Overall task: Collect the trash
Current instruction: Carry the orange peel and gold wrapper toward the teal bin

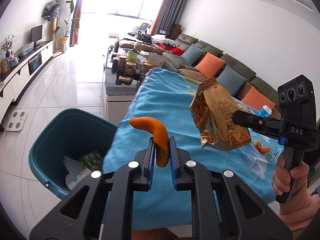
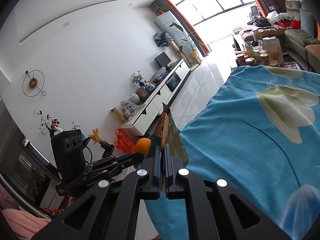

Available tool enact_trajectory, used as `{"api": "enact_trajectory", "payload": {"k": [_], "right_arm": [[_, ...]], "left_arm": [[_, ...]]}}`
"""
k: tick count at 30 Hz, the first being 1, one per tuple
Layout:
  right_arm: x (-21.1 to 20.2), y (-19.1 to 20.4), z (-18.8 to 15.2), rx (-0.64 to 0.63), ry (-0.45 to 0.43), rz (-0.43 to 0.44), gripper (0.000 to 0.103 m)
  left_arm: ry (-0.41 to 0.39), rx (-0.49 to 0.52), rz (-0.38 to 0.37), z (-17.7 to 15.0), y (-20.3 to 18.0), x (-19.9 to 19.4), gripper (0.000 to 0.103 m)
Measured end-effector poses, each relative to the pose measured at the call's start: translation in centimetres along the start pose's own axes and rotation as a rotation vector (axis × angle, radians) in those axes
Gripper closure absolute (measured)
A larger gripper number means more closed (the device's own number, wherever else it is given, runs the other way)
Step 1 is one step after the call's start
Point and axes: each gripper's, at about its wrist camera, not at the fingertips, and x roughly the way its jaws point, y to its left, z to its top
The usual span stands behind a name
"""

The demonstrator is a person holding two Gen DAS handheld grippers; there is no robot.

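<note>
Left gripper (image 1: pixel 162 148) pinches orange peel (image 1: pixel 158 138) w/ its lower end hidden btwn pads, right gripper (image 2: pixel 162 156) clamps gold snack bag (image 1: pixel 218 120) edge-on, both over blue cloth (image 1: pixel 174 108) edge, open bin (image 1: pixel 60 132) below-left.

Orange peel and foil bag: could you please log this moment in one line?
left tongs: shut on orange peel | right tongs: shut on gold foil bag | teal bin: below left, part-filled

Tabletop under blue floral cloth (image 1: pixel 170 108). On cloth: small orange peel scrap (image 1: pixel 261 148); clear crumpled wrapper (image 1: pixel 258 164) just beside scrap.
</note>
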Motion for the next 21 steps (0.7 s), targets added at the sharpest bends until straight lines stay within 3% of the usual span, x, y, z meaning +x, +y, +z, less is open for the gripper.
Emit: {"api": "enact_trajectory", "payload": {"k": [21], "right_arm": [[5.8, 2.8, 1.8, -0.049, 0.074, 0.070, 0.101]], "left_arm": [[-0.025, -0.103, 0.140, 0.0, 6.3, -2.3, 0.089]]}}
